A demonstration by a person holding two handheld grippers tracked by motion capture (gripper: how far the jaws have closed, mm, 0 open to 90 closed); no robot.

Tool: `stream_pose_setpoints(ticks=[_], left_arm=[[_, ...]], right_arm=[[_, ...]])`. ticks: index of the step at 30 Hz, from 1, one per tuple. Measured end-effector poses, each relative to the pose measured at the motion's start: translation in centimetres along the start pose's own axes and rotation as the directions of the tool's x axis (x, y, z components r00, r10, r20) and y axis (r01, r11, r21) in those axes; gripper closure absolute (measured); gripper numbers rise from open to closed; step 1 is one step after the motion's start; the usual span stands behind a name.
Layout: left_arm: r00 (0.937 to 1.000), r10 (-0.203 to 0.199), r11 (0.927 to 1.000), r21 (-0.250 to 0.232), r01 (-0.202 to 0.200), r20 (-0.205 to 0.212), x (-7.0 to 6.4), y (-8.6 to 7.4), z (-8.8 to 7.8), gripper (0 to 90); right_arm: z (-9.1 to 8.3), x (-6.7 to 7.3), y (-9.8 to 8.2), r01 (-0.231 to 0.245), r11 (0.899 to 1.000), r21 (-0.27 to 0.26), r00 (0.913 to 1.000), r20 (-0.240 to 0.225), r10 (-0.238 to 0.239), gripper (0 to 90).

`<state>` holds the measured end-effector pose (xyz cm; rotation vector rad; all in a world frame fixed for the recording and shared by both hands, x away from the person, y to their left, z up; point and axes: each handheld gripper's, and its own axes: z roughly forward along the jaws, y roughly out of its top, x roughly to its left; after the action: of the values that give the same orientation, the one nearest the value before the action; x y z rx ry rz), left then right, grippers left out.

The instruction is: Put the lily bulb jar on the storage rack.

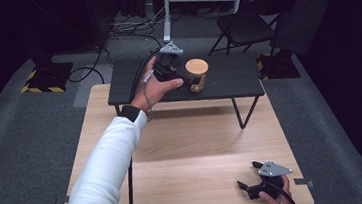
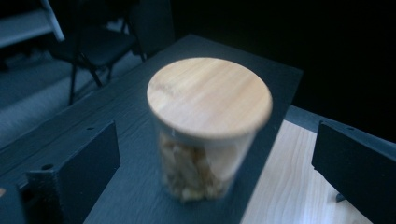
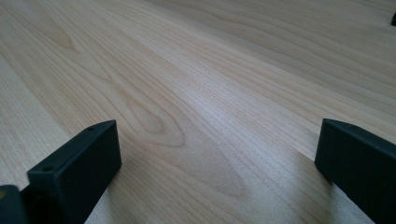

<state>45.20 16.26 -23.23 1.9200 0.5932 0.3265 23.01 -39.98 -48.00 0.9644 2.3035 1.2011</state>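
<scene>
Pale wood caps the glass jar (image 1: 197, 74), which stands on the dark bench (image 1: 227, 80) in the upper centre of the high view. The left gripper (image 1: 175, 75) is held just beside the jar on its left, by an outstretched arm in a white sleeve (image 1: 105, 164). At the lower right, the right gripper (image 1: 253, 181) is rested on the light wooden bench (image 1: 194, 151), well apart from the jar. A folding chair (image 1: 246, 23) and floor cables are seen in the upper part, clear of the reach.

In the left gripper view, the jar (image 2: 205, 135) is seen blurred at centre, between fingers (image 2: 88, 163) spread wide and not yet touching it. A good grasp is judged to call for the glass body to be taken below the wooden lid (image 2: 209, 95), squarely, since the jar sits near the dark bench's edge.

In the right gripper view, the fingers (image 3: 79, 168) are held apart over bare wood grain, with nothing between them.
</scene>
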Motion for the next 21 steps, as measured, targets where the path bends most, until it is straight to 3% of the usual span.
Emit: stream_pose_setpoints(ticks=[2, 8, 15, 21], left_arm=[[0.9999, -0.008, 0.9999, 0.013, 0.008, -0.015, -0.6, -0.4, -1.1, 0.5], [0.9983, -0.011, 0.9993, -0.036, 0.009, -0.057, -2.9, -3.8, -3.9, 0.4], [0.9940, -0.016, 0.9996, -0.026, 0.014, -0.108, -5.5, -7.0, -5.5, 0.4], [0.9931, 0.025, 0.9996, -0.011, -0.026, -0.115, -6.8, -9.4, -6.4, 0.4]], right_arm=[[0.0, 0.0, 0.0, 0.000, 1.000, 0.000, 1.0000, 0.001, 0.000, 0.0], [0.0, 0.0, 0.0, -0.001, 1.000, 0.001, 1.0000, 0.001, 0.001, 0.0], [0.0, 0.0, 0.0, -0.001, 1.000, 0.000, 1.0000, 0.001, 0.001, 0.0], [0.0, 0.0, 0.0, -0.001, 1.000, 0.000, 1.0000, 0.001, 0.001, 0.0]])
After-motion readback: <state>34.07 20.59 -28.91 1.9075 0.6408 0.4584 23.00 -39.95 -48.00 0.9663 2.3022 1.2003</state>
